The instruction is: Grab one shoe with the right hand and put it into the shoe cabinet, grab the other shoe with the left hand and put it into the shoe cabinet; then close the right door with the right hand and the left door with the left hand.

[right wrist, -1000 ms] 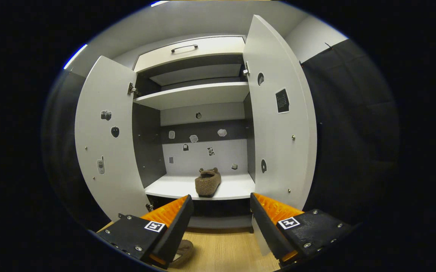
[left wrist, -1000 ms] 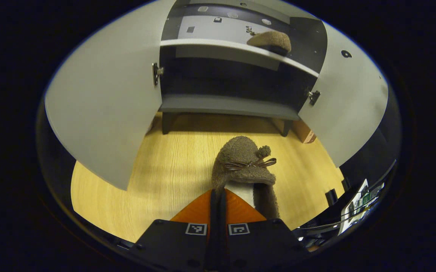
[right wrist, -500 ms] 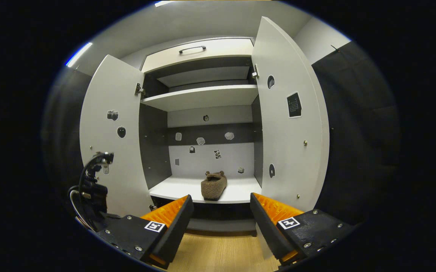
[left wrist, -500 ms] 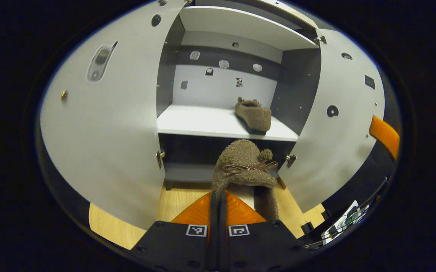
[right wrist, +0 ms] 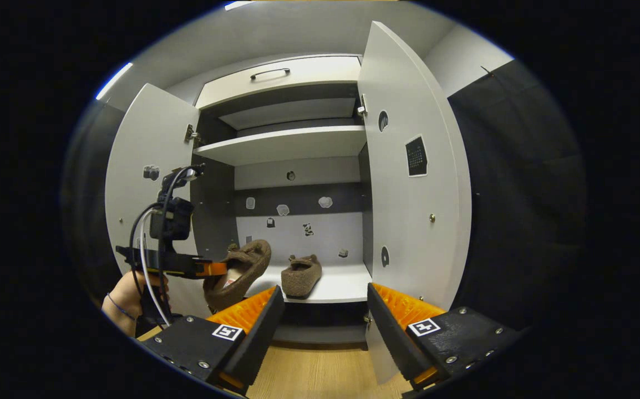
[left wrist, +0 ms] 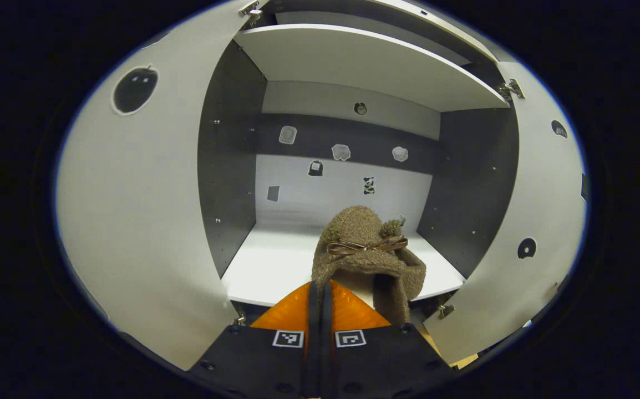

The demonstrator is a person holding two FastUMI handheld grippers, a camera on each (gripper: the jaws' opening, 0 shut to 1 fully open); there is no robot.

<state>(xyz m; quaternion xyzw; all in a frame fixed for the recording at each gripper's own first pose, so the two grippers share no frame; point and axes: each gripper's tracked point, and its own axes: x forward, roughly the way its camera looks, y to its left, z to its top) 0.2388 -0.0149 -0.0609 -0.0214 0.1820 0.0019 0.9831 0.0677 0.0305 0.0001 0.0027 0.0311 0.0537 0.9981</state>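
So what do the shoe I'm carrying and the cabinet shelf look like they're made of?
The brown fuzzy slipper in the left tool looks like nubby bouclé or fleece fabric: matte, looped pile, with a thin shiny ribbon-like bow. The white cabinet shelf looks like smooth laminated board, likely particleboard: flat, faint sheen, screw dots in the dark grey side panels.

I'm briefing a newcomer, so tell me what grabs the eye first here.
The fuzzy brown slipper with a ribbon bow, pinched in the left tongs and held up before the open shoe cabinet. Its twin sits on the white lower shelf. The right tongs hang open, empty, facing the cabinet.
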